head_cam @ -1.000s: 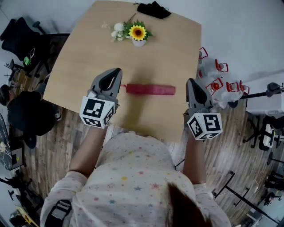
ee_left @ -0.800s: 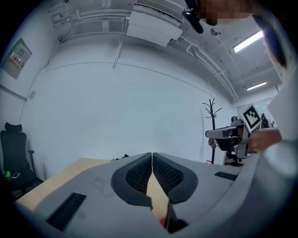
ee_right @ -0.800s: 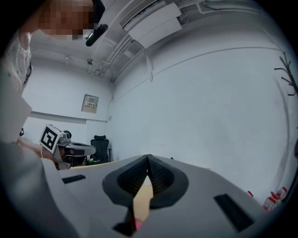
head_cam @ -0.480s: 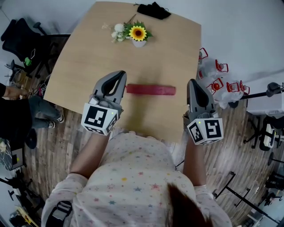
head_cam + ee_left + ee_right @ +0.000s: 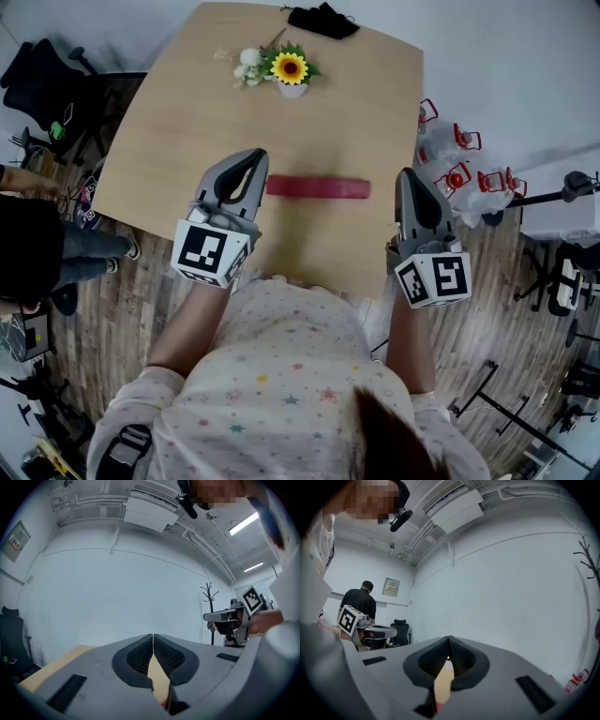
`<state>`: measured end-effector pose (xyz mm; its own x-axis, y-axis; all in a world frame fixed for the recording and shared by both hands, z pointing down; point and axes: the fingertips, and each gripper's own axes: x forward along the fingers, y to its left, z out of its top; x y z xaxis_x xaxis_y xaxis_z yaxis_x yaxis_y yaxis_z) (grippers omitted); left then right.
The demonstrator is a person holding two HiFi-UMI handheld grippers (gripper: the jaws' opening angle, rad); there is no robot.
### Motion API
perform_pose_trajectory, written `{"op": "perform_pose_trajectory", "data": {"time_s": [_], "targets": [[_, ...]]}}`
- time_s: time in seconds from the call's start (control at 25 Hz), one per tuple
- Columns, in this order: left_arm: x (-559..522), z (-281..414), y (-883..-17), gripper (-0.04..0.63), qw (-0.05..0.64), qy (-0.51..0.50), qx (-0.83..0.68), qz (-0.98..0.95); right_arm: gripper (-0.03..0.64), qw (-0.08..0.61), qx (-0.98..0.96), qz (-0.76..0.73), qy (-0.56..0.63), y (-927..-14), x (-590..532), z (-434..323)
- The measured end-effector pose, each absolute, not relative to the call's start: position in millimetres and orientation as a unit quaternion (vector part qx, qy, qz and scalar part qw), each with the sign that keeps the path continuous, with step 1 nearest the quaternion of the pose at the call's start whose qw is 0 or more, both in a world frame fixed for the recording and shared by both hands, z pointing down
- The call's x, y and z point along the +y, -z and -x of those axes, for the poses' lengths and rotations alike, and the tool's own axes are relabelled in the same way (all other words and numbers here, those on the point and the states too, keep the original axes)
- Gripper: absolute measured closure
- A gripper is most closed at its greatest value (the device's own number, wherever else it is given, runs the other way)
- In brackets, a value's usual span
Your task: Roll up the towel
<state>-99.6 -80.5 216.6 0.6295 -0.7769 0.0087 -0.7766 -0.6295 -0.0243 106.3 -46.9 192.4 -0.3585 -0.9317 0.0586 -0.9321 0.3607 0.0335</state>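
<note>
The red towel (image 5: 318, 188) lies rolled into a long thin cylinder across the wooden table (image 5: 187, 112), between my two grippers. My left gripper (image 5: 253, 156) hovers just left of the roll's left end, jaws shut with nothing in them; its tips meet in the left gripper view (image 5: 153, 636). My right gripper (image 5: 405, 174) is off the roll's right end, near the table's right edge, also shut and empty, as the right gripper view shows (image 5: 449, 638). Neither gripper touches the towel. A sliver of red shows low between each pair of jaws.
A sunflower arrangement in a small pot (image 5: 286, 69) stands at the far side of the table, with a black object (image 5: 323, 21) at the far edge. Clear bottles with red handles (image 5: 459, 169) sit on the floor to the right. A person in black (image 5: 37, 253) stands left of the table.
Both grippers have risen slightly and drifted a little away from the rolled towel, still shut. The towel stays put. The person at the left has moved.
</note>
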Motion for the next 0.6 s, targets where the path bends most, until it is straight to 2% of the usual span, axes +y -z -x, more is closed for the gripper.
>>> {"op": "perform_pose_trajectory", "data": {"time_s": [0.6], "targets": [[-80.4, 95.0, -219.5, 0.580, 0.009, 0.011, 0.427, 0.904, 0.617, 0.033, -0.825, -0.564, 0.001, -192.3, -45.4, -108.7]]}}
